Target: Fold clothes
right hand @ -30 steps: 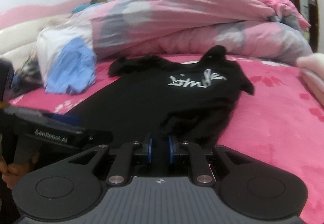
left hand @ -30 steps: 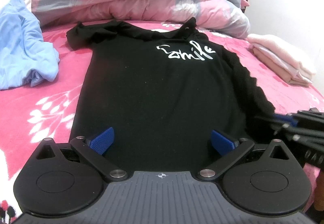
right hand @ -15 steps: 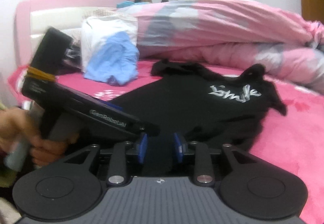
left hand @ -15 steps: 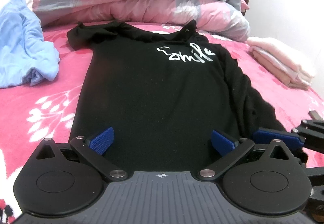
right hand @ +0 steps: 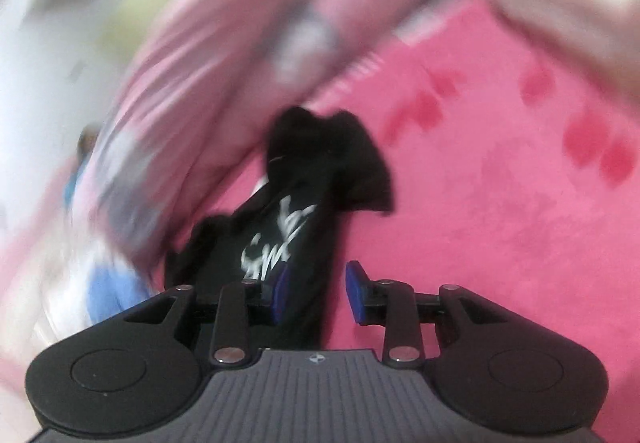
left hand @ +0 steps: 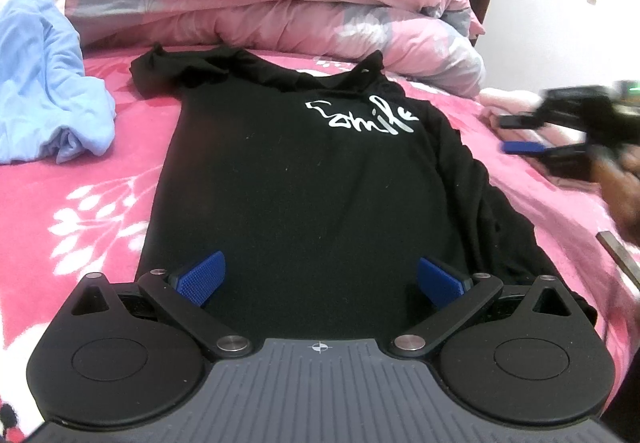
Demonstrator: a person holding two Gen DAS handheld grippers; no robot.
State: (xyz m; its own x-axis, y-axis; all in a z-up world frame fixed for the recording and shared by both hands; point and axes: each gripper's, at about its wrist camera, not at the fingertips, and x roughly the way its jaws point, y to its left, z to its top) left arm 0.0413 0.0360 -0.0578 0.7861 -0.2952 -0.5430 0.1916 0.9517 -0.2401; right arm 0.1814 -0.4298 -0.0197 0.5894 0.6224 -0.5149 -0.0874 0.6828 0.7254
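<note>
A black T-shirt (left hand: 304, 179) with white "Smile" lettering lies spread on the pink bed, its right side bunched in folds. My left gripper (left hand: 320, 279) is open and empty over the shirt's bottom hem. My right gripper (right hand: 318, 293) is open and empty, above the shirt's right sleeve side; its view is badly blurred, showing the shirt (right hand: 304, 211) tilted. The right gripper also shows in the left wrist view (left hand: 560, 131), held in a hand at the far right, above the bed.
A crumpled light blue garment (left hand: 44, 83) lies at the left. A rolled pink and grey duvet (left hand: 260, 3) runs along the back. Folded pale pink clothes (left hand: 516, 103) sit at the right. The pink floral sheet (left hand: 88, 211) shows around the shirt.
My right gripper let go of the shirt's right edge, opened, and swung up and away to the right with a fast turn. The left gripper has not moved.
</note>
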